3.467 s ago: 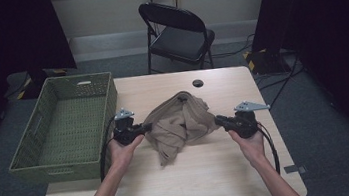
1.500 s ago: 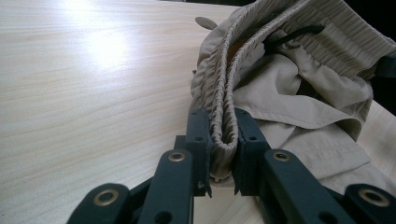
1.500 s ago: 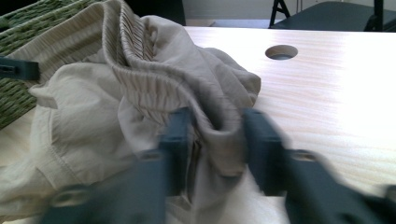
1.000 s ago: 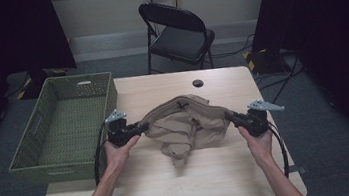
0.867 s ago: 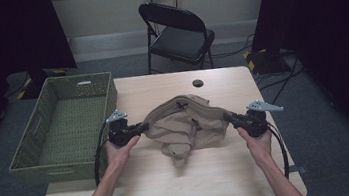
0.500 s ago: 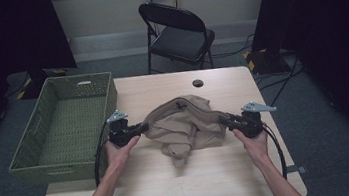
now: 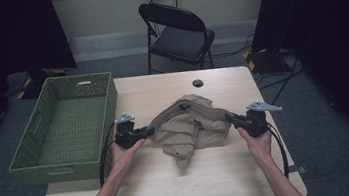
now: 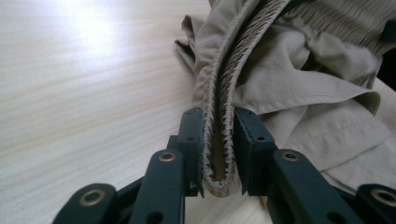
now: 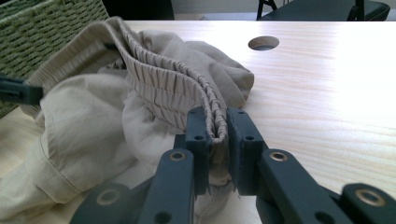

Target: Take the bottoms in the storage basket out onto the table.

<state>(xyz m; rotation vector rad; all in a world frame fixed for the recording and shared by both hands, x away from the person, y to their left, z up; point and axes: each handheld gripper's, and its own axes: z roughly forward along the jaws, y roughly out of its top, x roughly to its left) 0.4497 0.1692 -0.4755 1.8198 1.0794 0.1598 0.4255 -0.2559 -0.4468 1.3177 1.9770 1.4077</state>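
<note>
The left gripper [image 7: 142,132] pinches the khaki shorts' [image 7: 188,126] elastic waistband [image 8: 224,121] between its jaws; the right gripper [image 7: 231,118] clamps the opposite end. Its own view shows little cloth between the pads, so tension might pull it free. The high view adds the wicker basket [image 7: 67,123] beyond the left gripper.

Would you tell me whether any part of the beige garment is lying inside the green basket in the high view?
No, the beige garment lies wholly on the table, to the right of the green basket.
</note>
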